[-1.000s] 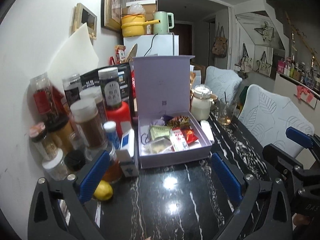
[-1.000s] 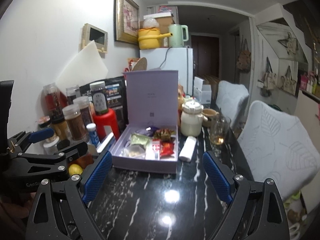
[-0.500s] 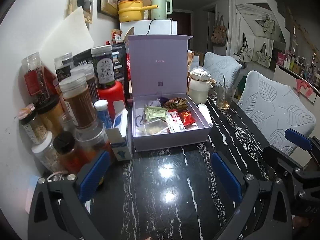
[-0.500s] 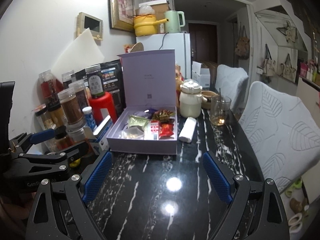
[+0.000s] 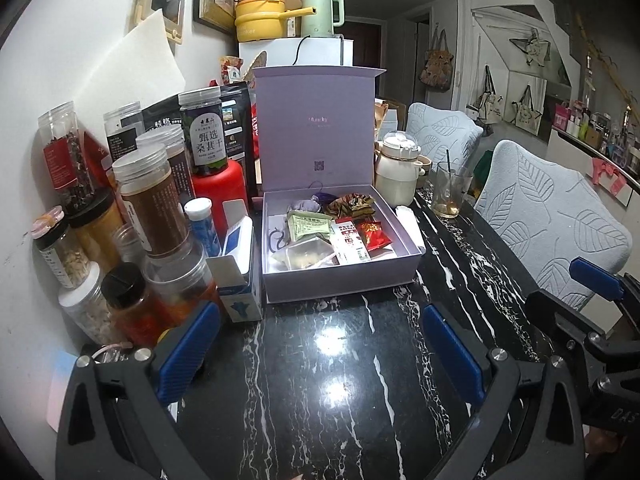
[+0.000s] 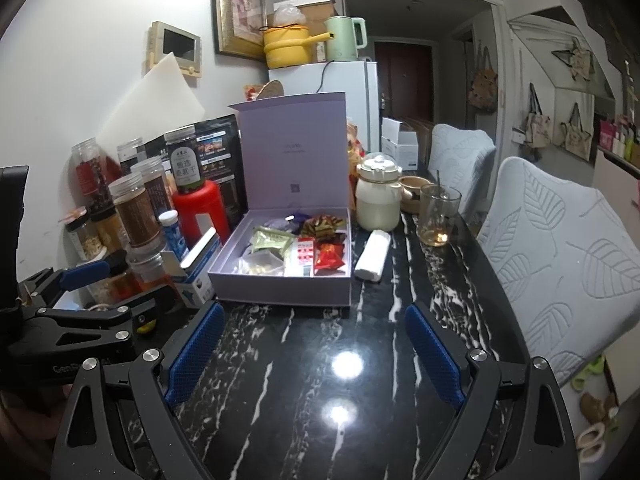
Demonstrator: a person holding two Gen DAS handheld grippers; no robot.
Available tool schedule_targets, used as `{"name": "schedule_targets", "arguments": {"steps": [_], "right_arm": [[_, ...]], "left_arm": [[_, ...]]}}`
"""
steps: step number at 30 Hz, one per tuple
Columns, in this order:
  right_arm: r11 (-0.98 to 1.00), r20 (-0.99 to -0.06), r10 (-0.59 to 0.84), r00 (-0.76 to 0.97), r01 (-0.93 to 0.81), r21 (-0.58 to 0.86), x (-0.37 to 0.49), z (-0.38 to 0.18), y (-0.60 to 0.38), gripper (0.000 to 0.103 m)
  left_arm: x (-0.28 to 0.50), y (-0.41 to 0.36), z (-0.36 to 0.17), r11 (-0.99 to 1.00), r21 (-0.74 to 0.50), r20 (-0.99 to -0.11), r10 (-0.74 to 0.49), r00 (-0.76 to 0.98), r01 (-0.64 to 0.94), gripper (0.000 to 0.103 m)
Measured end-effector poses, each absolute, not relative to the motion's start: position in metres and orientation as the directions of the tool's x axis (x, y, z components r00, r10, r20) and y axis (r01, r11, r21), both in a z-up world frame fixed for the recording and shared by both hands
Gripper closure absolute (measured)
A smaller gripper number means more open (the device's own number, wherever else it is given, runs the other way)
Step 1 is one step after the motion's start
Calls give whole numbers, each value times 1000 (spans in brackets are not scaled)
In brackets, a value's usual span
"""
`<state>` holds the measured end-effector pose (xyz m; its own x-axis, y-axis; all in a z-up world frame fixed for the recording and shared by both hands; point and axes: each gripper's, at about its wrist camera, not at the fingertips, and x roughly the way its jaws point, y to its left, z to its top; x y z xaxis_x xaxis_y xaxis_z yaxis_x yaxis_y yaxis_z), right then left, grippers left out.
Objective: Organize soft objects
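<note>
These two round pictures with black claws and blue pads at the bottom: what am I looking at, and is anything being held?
No robot here: a person holds a two-finger tool in each hand, each carrying a wide-angle camera. One picture looks past the left gripper, the other past the right gripper. Both are open and hold nothing. Ahead, on the black marble table, stands an open lilac box of soft packets, including a red packet. Jars crowd its left side; a white roll lies to its right.

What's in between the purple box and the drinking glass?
A white rolled packet lies on the black table, between the purple box and the glass. The right wrist view shows it best.
</note>
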<state>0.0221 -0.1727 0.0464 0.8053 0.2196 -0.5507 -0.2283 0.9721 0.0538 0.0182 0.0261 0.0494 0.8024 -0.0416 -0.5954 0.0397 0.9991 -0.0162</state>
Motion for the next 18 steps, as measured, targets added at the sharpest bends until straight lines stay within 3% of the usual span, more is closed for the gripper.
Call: {"name": "schedule_targets", "arguments": {"steps": [18], "right_arm": [[975, -559, 205, 803, -219, 44, 24, 41, -175, 10]], "left_arm": [[20, 21, 47, 998, -18, -607, -58, 792, 59, 0]]}}
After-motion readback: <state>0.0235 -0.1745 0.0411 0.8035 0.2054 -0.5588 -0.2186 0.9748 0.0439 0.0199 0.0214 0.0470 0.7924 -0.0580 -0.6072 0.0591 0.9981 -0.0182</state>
